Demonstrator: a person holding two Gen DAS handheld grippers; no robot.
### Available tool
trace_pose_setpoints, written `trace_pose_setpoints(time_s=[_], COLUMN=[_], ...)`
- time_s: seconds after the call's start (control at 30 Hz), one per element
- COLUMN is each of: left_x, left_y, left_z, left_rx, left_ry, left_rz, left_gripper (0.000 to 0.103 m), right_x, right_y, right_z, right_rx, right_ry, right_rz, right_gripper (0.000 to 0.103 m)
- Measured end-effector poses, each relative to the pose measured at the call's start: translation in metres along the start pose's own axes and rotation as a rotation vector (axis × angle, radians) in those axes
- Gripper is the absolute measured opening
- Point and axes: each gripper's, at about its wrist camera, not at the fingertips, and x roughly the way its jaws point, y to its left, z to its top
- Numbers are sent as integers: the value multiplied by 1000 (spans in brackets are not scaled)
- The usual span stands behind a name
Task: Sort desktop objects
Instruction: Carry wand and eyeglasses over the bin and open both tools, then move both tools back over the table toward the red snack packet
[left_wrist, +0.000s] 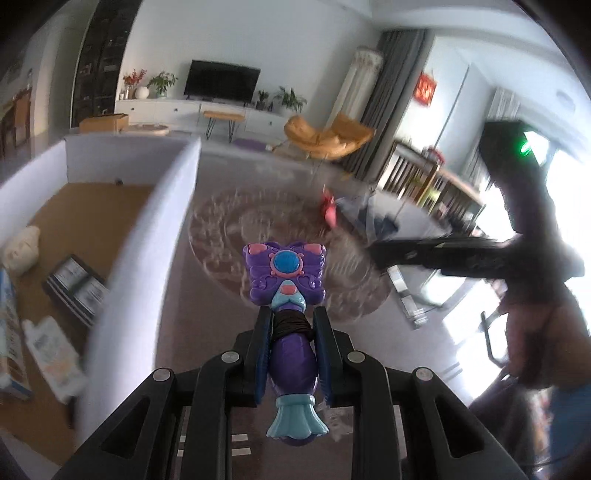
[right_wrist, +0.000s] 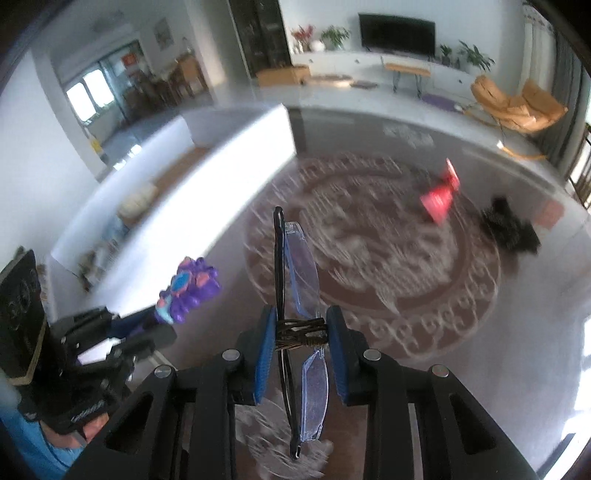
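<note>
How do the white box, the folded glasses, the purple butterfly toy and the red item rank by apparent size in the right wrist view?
1. white box
2. folded glasses, enlarged by nearness
3. purple butterfly toy
4. red item, farther off, so unsure against the toy

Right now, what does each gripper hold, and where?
Left gripper: purple butterfly toy wand, by its handle. Right gripper: folded glasses, at the middle.

left gripper (left_wrist: 290, 334): black plastic frame with angled arms, round silver screw heads at the joints, blue ribbed pads inside both fingers.
right gripper (right_wrist: 301, 332): same build, with black arms, four silver screws and blue ribbed pads (right_wrist: 264, 354).
camera housing: a black block stood atop the other gripper, with a green light glowing on it in the left wrist view.
clothing: a blue sleeve (right_wrist: 48, 452) showed behind the handle.
</note>
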Motion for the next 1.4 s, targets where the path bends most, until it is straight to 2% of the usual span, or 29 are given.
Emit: trace_pose_setpoints(time_s=[0.07,0.17,0.27,0.33,0.43,0.53,0.6,0.63,0.67,0.7,0.73,0.77,0.83,0.9,0.97,1.03,1.07,1.13,1.17,1.27,1.4], left_x=[-27,-62,-89,-100,-104,-93,-86,-83,-81,-80,-83,-85,-85,-86,-95,-105,-109,-114,-115,-106,-77], left_y=[11,38,79,112,161,201,220,224,227,228,227,225,221,221,215,204,196,176,168,127,53], left_z=[15,31,41,43,41,33,24,21,18,16,15,15,16,15,14,18,21,26,28,38,46], left_rx=[-19,-45,-96,-128,-202,-276,-328,-342,-353,-356,-350,-342,-332,-335,-338,-337,-334,-315,-302,-223,-56], left_ry=[-48,-107,-131,-136,-93,27,102,122,136,140,126,113,108,79,14,-54,-89,-158,-175,-196,-162], left_rz=[1,50,133,233,369,482,550,560,569,585,600,604,622,642,638,614,593,524,494,374,228], left_gripper=[22,22,22,22,22,22,32,56,89,100,103,103,103,103,103,103,103,103,103,103,103], right_x=[-3,-5,1,10,41,84,106,118,126,135,136,135,128,112,89,72,63,51,50,65,60], right_y=[20,59,104,133,174,201,206,208,208,207,205,201,190,173,149,126,111,72,55,-22,-102], right_z=[16,43,72,86,100,100,92,87,83,77,73,69,68,66,63,56,48,24,13,-38,-97], right_rx=[-10,-40,-74,-96,-132,-122,-88,-64,-52,-42,-40,-39,-38,-24,-7,3,5,11,20,119,305], right_ry=[-33,-80,-111,-115,-90,-24,12,38,59,77,72,54,20,-53,-146,-220,-263,-316,-312,-186,-101], right_rz=[52,140,233,283,331,350,364,367,364,350,344,341,326,294,251,186,134,4,-49,-237,-381], right_gripper=[29,29,29,29,29,29,33,35,53,78,86,88,88,88,90,99,103,103,103,103,103])
